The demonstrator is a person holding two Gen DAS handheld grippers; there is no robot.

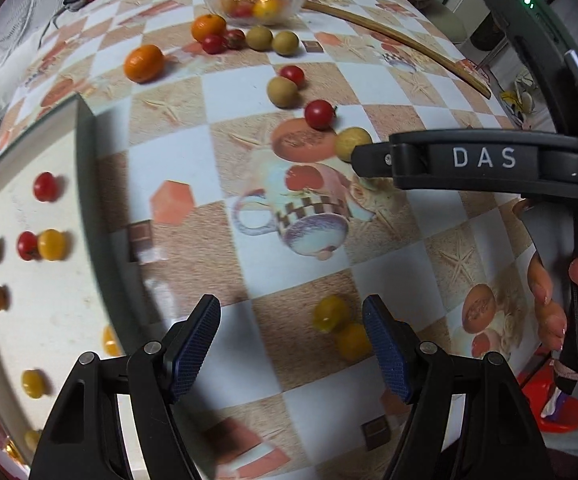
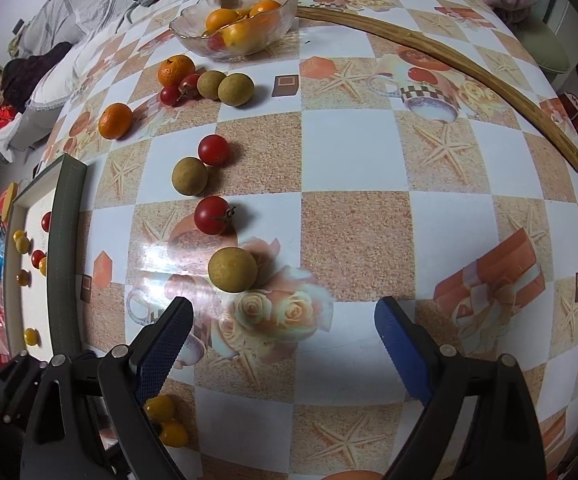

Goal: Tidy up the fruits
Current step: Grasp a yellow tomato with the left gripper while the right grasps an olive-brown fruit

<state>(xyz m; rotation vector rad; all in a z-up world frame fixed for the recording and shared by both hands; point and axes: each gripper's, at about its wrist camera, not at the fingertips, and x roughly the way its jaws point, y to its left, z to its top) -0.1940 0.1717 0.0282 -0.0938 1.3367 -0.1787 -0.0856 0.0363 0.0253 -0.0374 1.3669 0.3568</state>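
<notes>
Right wrist: open right hand-held gripper (image 2: 283,344) above longan (image 2: 233,269)

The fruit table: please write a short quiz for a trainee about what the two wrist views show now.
1. True or false: the left gripper holds a red tomato.
2. Which fruit lies nearest ahead of the right gripper? A orange, B brown-green round fruit, C banana.
3. Fill in: the glass bowl holds mostly ___ fruits.

Key: 1 false, its jaws are open and empty, beside two yellow tomatoes; 2 B; 3 orange.
</notes>
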